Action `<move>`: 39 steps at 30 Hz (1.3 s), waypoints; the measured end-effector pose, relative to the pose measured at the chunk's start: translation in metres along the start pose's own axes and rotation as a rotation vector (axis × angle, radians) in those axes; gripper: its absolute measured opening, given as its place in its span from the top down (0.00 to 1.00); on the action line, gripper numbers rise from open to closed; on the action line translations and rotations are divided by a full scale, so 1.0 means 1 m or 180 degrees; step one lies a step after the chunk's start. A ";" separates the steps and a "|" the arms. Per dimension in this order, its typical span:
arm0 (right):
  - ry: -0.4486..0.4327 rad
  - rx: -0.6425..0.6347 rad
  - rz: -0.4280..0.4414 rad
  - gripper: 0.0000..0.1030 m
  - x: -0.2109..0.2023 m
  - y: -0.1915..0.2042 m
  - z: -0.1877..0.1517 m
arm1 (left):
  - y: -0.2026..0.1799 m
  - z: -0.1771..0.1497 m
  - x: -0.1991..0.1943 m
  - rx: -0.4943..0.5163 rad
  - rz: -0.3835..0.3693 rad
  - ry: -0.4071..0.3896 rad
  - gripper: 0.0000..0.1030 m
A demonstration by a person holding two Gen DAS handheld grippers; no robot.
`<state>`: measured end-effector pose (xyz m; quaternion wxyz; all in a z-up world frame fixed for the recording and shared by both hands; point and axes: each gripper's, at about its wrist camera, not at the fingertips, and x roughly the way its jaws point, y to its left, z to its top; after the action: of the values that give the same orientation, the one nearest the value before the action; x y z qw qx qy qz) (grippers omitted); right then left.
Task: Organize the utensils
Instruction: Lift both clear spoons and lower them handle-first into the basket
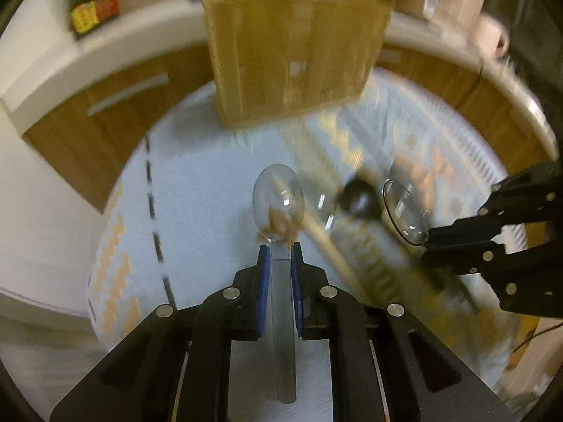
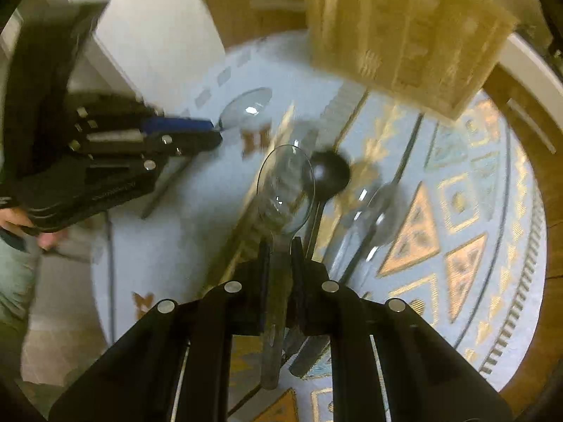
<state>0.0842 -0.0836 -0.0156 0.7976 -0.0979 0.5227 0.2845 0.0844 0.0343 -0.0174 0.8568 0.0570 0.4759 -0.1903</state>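
Both grippers, left gripper [image 1: 280,246] and right gripper [image 2: 280,242], clamp clear spoons [image 1: 278,201] by the handle above the rug [image 1: 197,190]; keep level, aim bowls-up into wooden holder [image 1: 295,49] at far edge

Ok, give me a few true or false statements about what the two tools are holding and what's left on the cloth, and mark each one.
1. The left tool is shut on a clear plastic spoon. True.
2. The right tool is empty. False: it grips its own clear plastic spoon by the handle.
3. A black spoon lies on the patterned cloth. True.
4. The woven basket sits between the two tools' fingers. False: it stands beyond both tools, at the far side of the cloth.
5. The wooden chopstick is held by the left tool. False: it lies on the cloth beside the held spoon.
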 end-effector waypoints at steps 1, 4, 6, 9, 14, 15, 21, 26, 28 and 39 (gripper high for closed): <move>-0.0120 0.0010 0.0012 0.90 -0.012 -0.002 0.003 | 0.002 0.005 -0.014 -0.0053 -0.0049 -0.0189 0.91; -0.0555 0.0083 0.0039 0.90 -0.052 -0.008 0.014 | 0.004 0.022 -0.049 -0.0138 -0.0172 -0.0641 0.91; -0.0909 0.0160 -0.0002 0.90 -0.080 -0.016 0.021 | 0.001 0.036 -0.066 -0.0185 -0.0267 -0.0869 0.90; -0.1359 0.0243 -0.0102 0.90 -0.111 -0.029 0.032 | -0.004 0.060 -0.084 -0.0252 -0.0380 -0.1207 0.90; -0.1961 0.0295 -0.0325 0.90 -0.136 -0.047 0.050 | -0.012 0.095 -0.102 -0.0324 -0.0387 -0.1808 0.90; -0.2106 0.0312 -0.0363 0.90 -0.140 -0.049 0.054 | -0.012 0.101 -0.103 -0.0345 -0.0351 -0.1928 0.90; -0.2936 0.0373 -0.0688 0.90 -0.146 -0.064 0.065 | -0.003 0.129 -0.103 -0.0515 -0.0161 -0.2522 0.90; -0.3402 0.0623 -0.0812 0.90 -0.147 -0.087 0.066 | 0.003 0.136 -0.092 -0.0584 0.0030 -0.2808 0.90; -0.3480 0.0706 -0.0839 0.90 -0.144 -0.097 0.069 | 0.009 0.139 -0.084 -0.0608 0.0055 -0.2855 0.90; -0.3245 0.0653 -0.1162 0.90 -0.087 -0.124 0.091 | 0.020 0.139 -0.038 -0.0632 0.0069 -0.2790 0.90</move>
<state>0.1981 -0.1745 0.0841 0.9916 0.0415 0.0698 0.1005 0.1847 0.0245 0.0882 0.9807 -0.1064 0.0834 -0.1409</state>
